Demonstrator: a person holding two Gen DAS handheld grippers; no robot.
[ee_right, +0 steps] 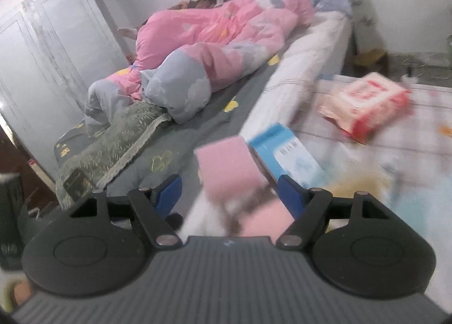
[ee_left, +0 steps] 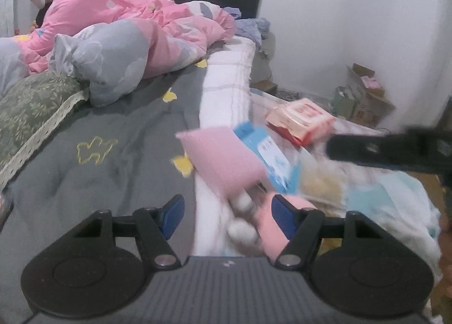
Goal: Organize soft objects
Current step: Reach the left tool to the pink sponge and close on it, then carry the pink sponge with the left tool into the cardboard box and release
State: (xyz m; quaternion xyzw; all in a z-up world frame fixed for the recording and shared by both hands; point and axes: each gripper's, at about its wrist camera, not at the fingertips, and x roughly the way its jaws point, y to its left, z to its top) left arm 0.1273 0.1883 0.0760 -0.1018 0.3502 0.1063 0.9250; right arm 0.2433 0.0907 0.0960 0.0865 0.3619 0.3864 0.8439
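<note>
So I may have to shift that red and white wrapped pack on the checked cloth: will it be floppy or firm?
The red and white pack looks blocky, so probably fairly firm. Its wrapper looks glossy, perhaps slippery. Flat-sided, it should slide, not roll.

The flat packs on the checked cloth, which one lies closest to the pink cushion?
The blue and white pack, touching the pink cushion; the red and white pack lies apart, further back.
</note>
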